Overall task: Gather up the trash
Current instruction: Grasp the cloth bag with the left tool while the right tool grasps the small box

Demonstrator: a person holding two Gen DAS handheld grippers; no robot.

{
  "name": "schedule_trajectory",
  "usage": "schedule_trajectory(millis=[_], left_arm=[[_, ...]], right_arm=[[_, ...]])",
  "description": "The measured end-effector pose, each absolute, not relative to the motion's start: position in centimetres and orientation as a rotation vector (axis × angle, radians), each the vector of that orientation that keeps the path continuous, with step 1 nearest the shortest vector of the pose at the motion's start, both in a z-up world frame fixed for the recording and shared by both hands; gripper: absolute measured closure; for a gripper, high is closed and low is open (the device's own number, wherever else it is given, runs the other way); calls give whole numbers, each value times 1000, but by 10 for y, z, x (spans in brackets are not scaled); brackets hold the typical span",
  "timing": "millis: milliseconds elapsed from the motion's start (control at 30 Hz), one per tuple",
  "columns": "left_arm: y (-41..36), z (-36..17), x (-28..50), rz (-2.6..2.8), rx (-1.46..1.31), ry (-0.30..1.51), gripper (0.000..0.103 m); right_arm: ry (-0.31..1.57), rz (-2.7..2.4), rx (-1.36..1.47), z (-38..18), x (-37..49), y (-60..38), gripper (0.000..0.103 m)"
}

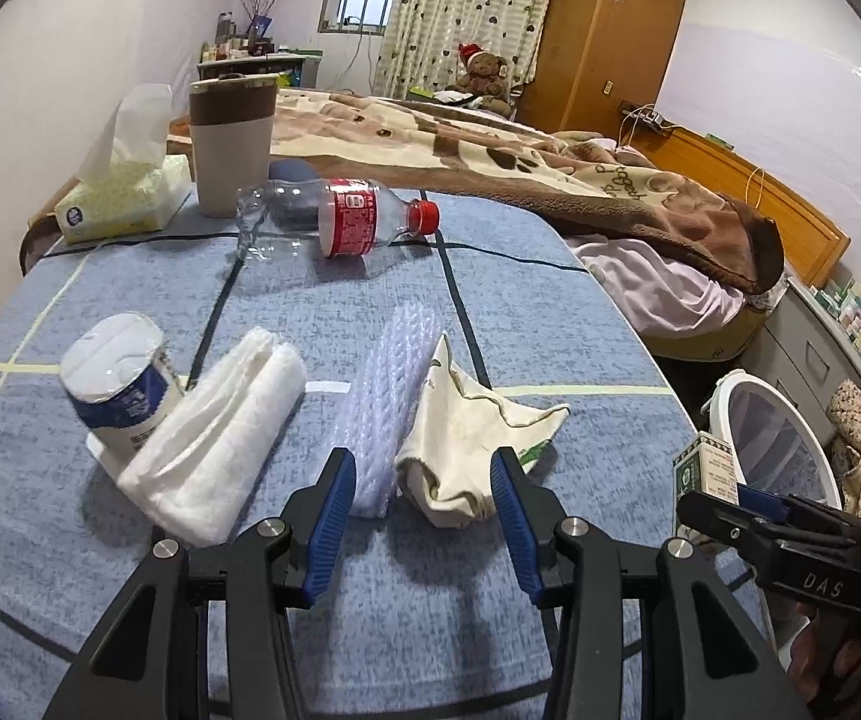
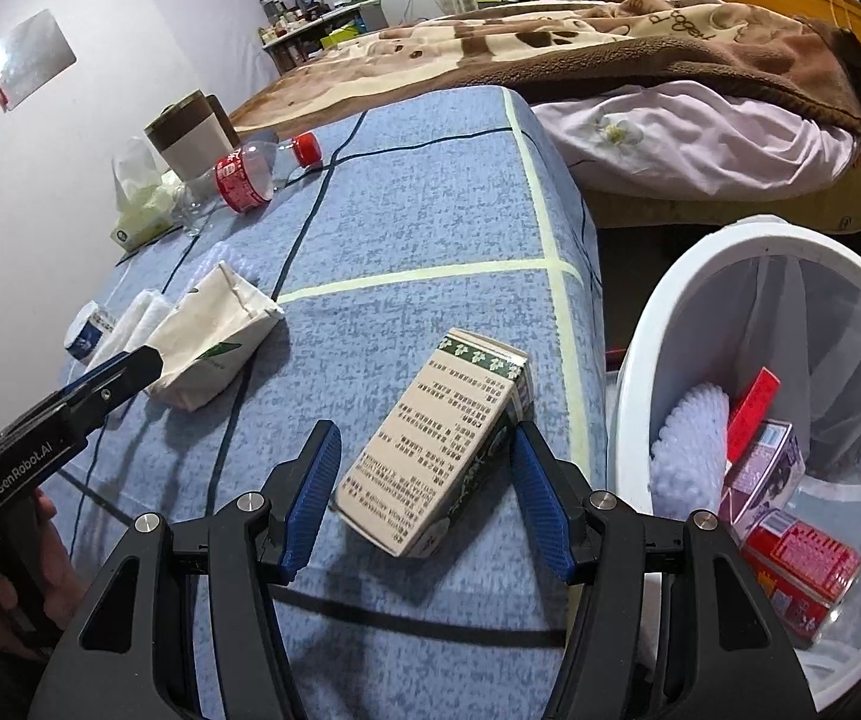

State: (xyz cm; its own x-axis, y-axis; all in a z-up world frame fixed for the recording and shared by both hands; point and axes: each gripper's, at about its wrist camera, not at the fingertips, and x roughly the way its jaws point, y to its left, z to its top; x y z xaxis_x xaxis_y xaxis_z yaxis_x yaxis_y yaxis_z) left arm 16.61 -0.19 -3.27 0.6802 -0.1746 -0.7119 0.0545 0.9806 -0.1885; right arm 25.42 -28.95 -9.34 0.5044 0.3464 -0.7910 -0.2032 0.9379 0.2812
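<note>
My left gripper (image 1: 421,486) is open just above the blue cloth-covered table (image 1: 370,300). Between its jaws lie a crumpled cream paper bag (image 1: 466,450) and a strip of bubble wrap (image 1: 382,396). A folded white tissue (image 1: 214,438) and a small white and blue cup (image 1: 115,378) lie to the left. A crushed plastic bottle with a red label (image 1: 340,216) lies farther back. My right gripper (image 2: 424,456) is open around a green and white carton (image 2: 436,444) near the table's right edge; the right pad touches it. The white trash bin (image 2: 628,372) stands to the right and holds trash.
A tissue pack (image 1: 124,204) and a brown and grey cup (image 1: 229,144) stand at the table's far left. A bed with a brown blanket (image 1: 520,150) lies behind the table. The bin holds a red can (image 2: 802,564), boxes and bubble wrap. Drawers (image 1: 820,360) stand right of the bin.
</note>
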Motion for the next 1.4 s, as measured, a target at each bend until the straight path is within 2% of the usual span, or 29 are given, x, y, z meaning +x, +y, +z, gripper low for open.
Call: schedule_trajectory(millis=[100, 233, 300, 400, 500, 667, 700, 1033, 1400], left_arm=[[-6, -35, 172, -147, -151, 818, 57], [-12, -38, 175, -158, -143, 821, 57], [-15, -37, 174, -156, -132, 816, 66], [-20, -34, 170, -153, -111, 802, 69], [-24, -33, 170, -162, -92, 803, 75], [-26, -37, 173, -168, -102, 836, 80], [-26, -38, 173, -172, -106, 840, 84], [-31, -36, 162, -182, -114, 849, 90], [-42, -17, 132, -192, -100, 811, 91]], right_arm=[[980, 343, 157, -94, 254, -290, 44], [958, 354, 158, -93, 254, -291, 54], [948, 356, 155, -92, 254, -292, 59], [942, 361, 156, -93, 254, -293, 63], [937, 367, 157, -92, 253, -293, 65], [925, 374, 156, -89, 249, -295, 67], [922, 374, 157, -88, 248, -296, 67], [885, 381, 163, -76, 237, -303, 67], [835, 377, 169, -60, 218, -313, 67]])
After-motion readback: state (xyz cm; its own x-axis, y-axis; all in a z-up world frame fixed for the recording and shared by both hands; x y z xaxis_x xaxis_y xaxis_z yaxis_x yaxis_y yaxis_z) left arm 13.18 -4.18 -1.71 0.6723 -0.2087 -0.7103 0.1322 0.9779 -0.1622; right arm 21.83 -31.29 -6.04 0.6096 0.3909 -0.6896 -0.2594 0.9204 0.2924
